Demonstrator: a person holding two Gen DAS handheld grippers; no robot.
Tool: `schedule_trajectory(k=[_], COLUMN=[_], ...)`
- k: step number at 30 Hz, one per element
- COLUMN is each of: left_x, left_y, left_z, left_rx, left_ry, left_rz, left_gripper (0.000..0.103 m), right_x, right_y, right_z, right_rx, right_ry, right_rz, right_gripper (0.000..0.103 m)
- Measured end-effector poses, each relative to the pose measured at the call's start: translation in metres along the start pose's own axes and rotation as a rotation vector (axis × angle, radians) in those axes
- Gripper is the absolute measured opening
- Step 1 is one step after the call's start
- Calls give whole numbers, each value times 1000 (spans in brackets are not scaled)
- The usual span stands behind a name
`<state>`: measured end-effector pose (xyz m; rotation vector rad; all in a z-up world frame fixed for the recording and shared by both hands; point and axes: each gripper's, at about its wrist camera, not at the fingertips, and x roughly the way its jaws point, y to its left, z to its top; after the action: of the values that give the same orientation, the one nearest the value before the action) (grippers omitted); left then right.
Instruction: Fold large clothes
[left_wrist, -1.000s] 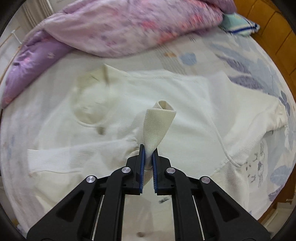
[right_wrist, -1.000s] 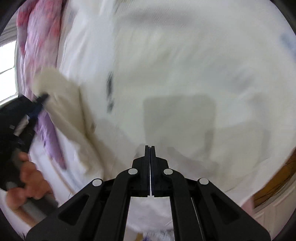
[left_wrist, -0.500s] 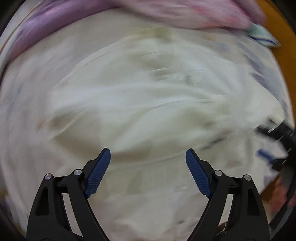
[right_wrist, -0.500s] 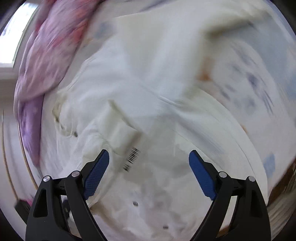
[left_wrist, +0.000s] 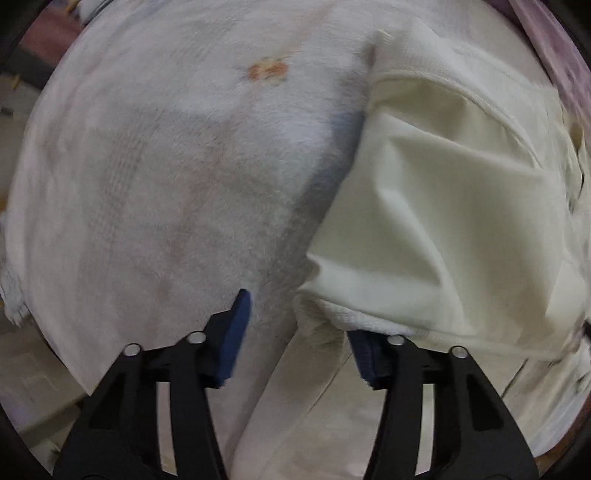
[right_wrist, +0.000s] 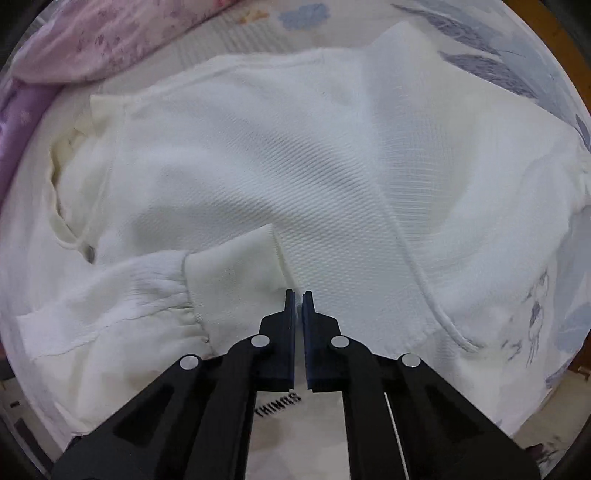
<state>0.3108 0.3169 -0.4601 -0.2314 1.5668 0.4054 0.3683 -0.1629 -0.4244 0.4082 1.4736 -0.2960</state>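
Cream garment spread on the bed, both grippers over it.

Left wrist view: left gripper (left_wrist: 299, 325) spread apart — garment (left_wrist: 436, 221) edge draped over its right finger, beside the sheet (left_wrist: 166, 166).
Right wrist view: right gripper (right_wrist: 298, 295) nearly together, gripping nothing — over the garment (right_wrist: 295, 166) beside a sleeve cuff (right_wrist: 232, 273).

A bed (right_wrist: 480, 55) with a leaf-print sheet holds a white sweater (right_wrist: 295, 166) spread flat and a purple blanket (right_wrist: 92, 37) bunched beside it.
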Motion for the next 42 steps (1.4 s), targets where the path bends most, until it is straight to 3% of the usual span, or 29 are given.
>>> schedule_trajectory(k=[1, 3, 4, 5, 7, 8, 10, 11, 12, 17, 19, 20, 21, 23, 27, 29, 33, 34, 37, 39, 42], left_x=[1, 3, 4, 5, 6, 5, 5, 5, 6, 8, 9, 9, 9, 10, 4, 2, 5, 6, 1, -18, -57], left_y=[-1, 2, 7, 10, 12, 14, 10, 6, 6, 18, 29, 30, 29, 29, 19, 16, 8, 5, 4, 4, 3], left_z=[-1, -2, -2, -1, -2, -4, -4, -3, -1, 6, 7, 7, 8, 8, 5, 2, 0, 0, -4, -11, -17], left_rx=[12, 3, -10, -16, 13, 38, 104, 112, 110, 66, 70, 68, 66, 62, 75, 90, 123, 126, 146, 192, 243], left_ry=[-5, 3, 6, 8, -5, -14, -30, -28, -20, 5, 1, 1, 1, 5, 5, 1, 5, 11, 54, 58, 11], left_rz=[14, 8, -7, -14, -6, 7, 52, 57, 54, 10, 11, 12, 12, 9, 8, 8, 30, 33, 12, 20, 88], left_gripper=[52, 51, 52, 54, 55, 57, 60, 60, 60, 61, 61, 61, 60, 60, 59, 59, 60, 60, 60, 60, 59], right_x=[-4, -14, -13, -6, -4, -5, -2, -1, 1, 29, 37, 36, 33, 22, -8, -22, 2, 9, 11, 4, -37], right_y=[-7, -31, -43, -65, -86, -86, -69, -60, -52, -18, -8, -6, -6, -1, 2, 7, -13, -3, -2, 1, 17], right_z=[0, 3, 5, 9, 11, 13, 14, 12, 10, 7, 5, 5, 5, 5, 3, 5, 8, 0, -6, -7, -8], right_rx=[10, 35, 76, 158, 277, 277, 180, 142, 111, 54, 28, 38, 46, 21, 10, -26, 36, 21, 4, -7, -18], right_ry=[-9, -84, -69, -2, 27, 34, 84, 91, 87, 179, 172, 167, 153, 112, 30, -16, 70, 88, 60, 61, -37], right_rz=[-39, -210, -209, -123, 46, 112, 186, 198, 216, 238, 193, 176, 155, 104, 62, 0, -27, -35, -23, -44, 45], right_gripper=[0, 0, 0, 0, 1, 5, 25, 58, 70, 75, 74, 61, 20, 5, 4, 4, 5, 5, 12, 24, 24])
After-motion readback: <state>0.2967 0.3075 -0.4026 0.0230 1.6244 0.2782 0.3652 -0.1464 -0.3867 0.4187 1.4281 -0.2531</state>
